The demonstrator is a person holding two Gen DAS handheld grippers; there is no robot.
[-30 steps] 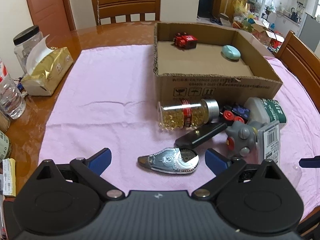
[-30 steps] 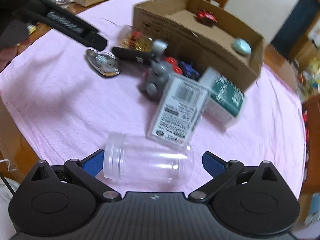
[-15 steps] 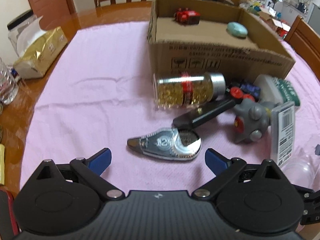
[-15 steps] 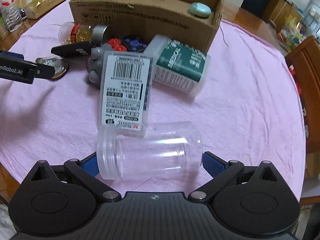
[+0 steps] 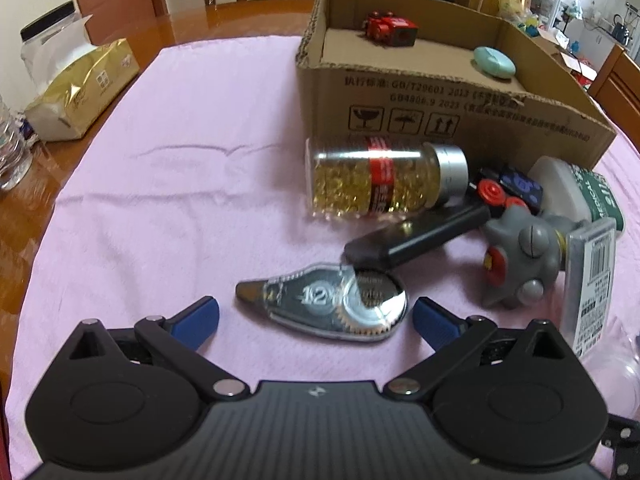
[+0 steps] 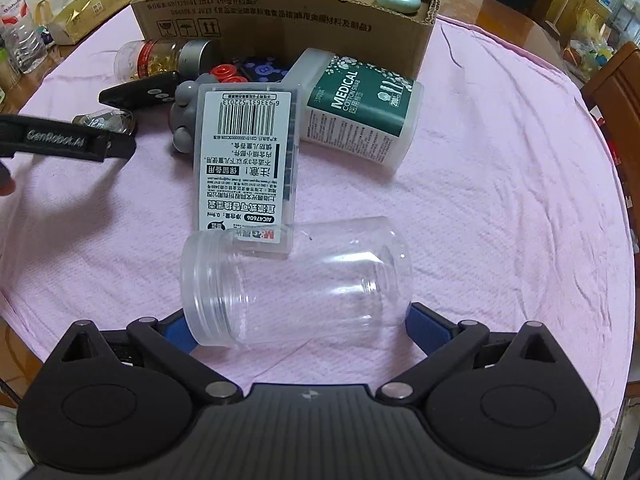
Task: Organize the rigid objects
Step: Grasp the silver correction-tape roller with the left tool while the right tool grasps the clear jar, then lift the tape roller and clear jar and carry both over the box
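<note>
Pickup stage: left gripper [image 5: 315,317] wide around correction tape [image 5: 326,305]; right gripper [image 6: 297,327] wide astride clear jar [image 6: 294,282]. Next, probably: close, carry to box [image 5: 452,110] ahead.

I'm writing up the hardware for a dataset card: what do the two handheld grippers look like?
Both look alike. The left gripper and right gripper have a matte black ribbed body with a small white logo, two round black housings, black linkage arms with silver pivot pins, and blue fingertips. Seen from the right wrist camera, the left gripper's black finger carries grey "GenRobot.AI" lettering. No cables or sleeves are visible.
</note>
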